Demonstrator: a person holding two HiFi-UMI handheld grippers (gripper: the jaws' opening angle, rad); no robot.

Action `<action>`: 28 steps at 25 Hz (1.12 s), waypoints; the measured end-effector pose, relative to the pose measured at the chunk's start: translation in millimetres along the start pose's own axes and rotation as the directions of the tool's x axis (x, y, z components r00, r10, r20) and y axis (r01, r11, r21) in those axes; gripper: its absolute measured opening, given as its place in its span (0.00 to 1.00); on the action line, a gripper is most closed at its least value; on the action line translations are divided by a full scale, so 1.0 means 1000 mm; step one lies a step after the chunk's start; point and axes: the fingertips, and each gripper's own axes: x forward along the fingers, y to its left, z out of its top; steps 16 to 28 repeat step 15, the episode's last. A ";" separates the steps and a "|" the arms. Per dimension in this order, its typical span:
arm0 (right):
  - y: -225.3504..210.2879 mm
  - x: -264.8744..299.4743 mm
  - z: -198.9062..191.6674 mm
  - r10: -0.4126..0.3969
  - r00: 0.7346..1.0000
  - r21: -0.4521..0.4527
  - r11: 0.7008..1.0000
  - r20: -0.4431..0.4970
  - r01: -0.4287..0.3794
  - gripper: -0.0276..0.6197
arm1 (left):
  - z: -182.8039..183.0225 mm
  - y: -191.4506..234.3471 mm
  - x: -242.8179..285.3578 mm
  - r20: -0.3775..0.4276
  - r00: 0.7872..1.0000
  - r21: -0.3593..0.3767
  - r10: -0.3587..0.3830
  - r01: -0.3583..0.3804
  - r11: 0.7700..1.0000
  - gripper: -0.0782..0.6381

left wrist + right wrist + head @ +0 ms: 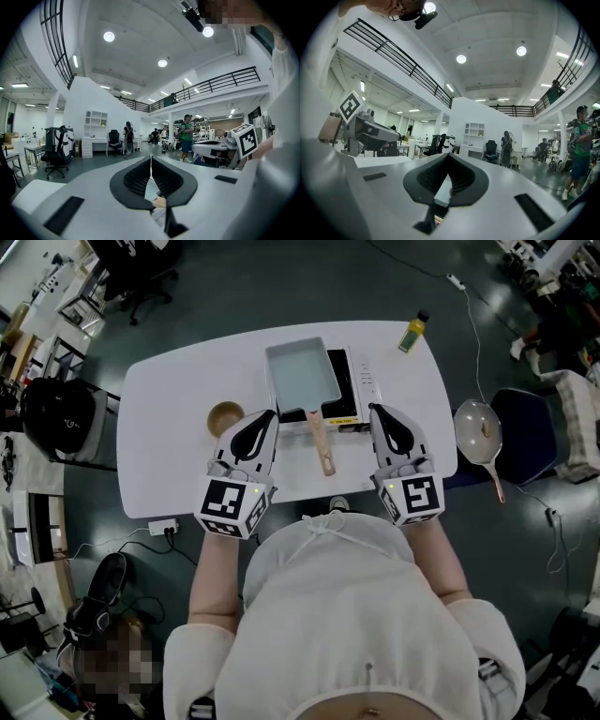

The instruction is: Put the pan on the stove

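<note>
Pan [302, 376]: rectangular, pale inside, sits flat on the stove [350, 390], covering its left part. The black cooktop shows to the right of it. Wooden handle [322, 444] sticks out toward the person, over the stove's front edge and above the bare table [159, 418].

Step, as a judgement: the placing looks done, since the pan is on the stove and nothing grips it. If this is the pan meant, the next move calls for little: at most a nudge of the handle to centre the pan on the cooktop. For that a gripper would have to open first and come down onto the handle.

A second, round pan [478, 430] lies off the table to the right, on a dark chair [525, 423]. I cannot tell whether that one is meant. If so, the right side would have to reach for its handle, and the stove is already taken.

Left gripper [271, 414]: tips just left of the pan's handle and near it, not touching. In the left gripper view its pads [138, 176] meet at the tip with nothing between them, and it is aimed up at the room, not at the pan.

Right gripper [373, 410]: tips just beside the stove's front right corner, apart from the handle. In the right gripper view its pads [431, 176] are likewise pressed together and empty, tilted up.

So the handle lies between the two closed grippers, nearer the left one.

Also on the table: wooden bowl [225, 418] left of the pan, bottle [413, 332] at the far right corner.
</note>
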 end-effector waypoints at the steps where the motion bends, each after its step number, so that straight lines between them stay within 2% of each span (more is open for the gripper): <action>1: -0.001 0.000 0.001 0.000 1.000 0.004 1.000 0.002 0.000 0.05 | 0.001 -0.001 0.001 -0.002 1.000 0.001 -0.002 0.002 1.000 0.15; 7: -0.010 0.001 0.003 0.009 1.000 0.047 0.999 0.029 -0.010 0.05 | 0.005 -0.001 0.010 -0.016 1.000 -0.005 0.002 -0.002 1.000 0.15; 13: -0.020 0.002 -0.001 0.009 1.000 0.051 0.999 0.027 -0.010 0.05 | 0.005 0.000 0.016 -0.015 0.999 -0.018 0.029 -0.029 0.999 0.15; 28: -0.023 0.002 -0.003 0.008 1.000 0.051 0.999 0.026 -0.009 0.05 | 0.004 0.000 0.019 -0.018 0.999 -0.019 0.031 -0.031 0.999 0.15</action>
